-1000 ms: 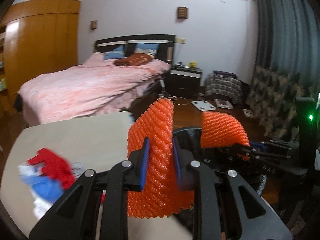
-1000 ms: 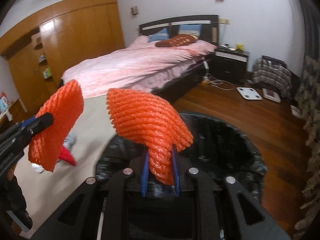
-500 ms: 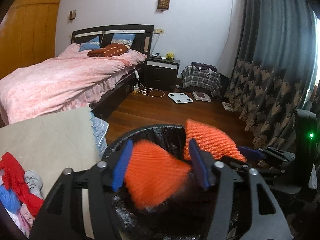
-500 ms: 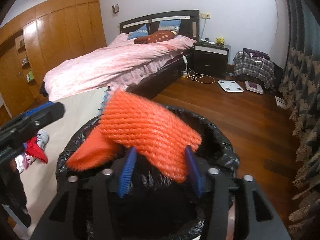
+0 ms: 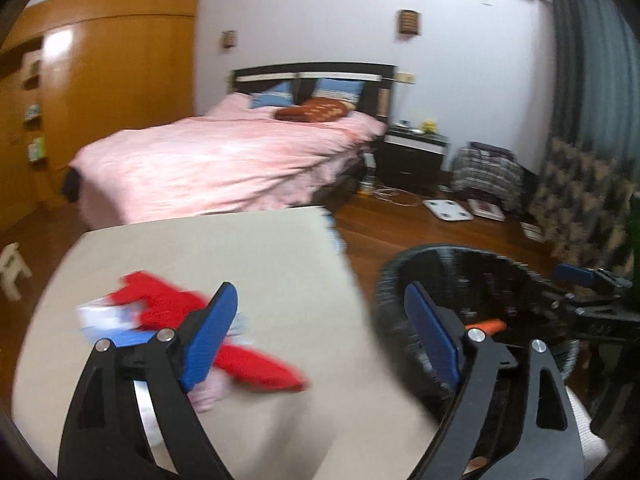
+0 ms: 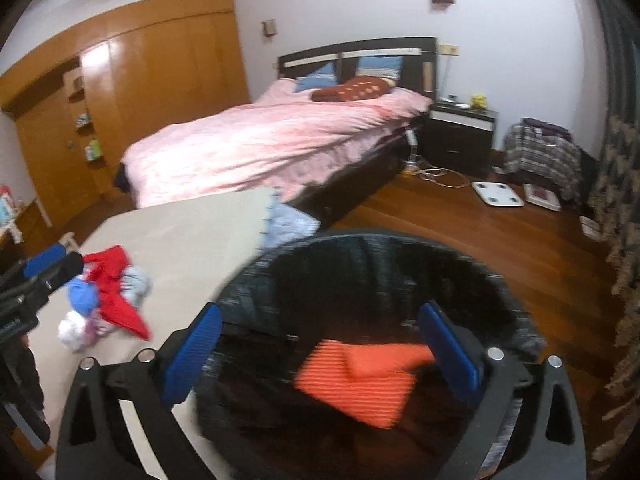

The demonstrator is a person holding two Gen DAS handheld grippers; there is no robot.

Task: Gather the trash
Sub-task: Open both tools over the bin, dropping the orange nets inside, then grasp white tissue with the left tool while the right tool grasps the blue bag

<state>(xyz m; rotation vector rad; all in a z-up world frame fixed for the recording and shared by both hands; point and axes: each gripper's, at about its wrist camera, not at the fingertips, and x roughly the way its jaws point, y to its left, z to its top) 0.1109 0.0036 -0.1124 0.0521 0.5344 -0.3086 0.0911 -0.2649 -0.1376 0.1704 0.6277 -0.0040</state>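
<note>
Trash: orange foam nets [image 6: 360,380] lie in the bin [image 6: 516,316], both your jaws apart and empty; next, reach for the desk [image 5: 224,248] pile [image 5: 180,320].

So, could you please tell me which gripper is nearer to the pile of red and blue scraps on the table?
Left. The left gripper hangs open just above the scrap pile, one finger over it. The right gripper is open over the bin, off to the side.
</note>
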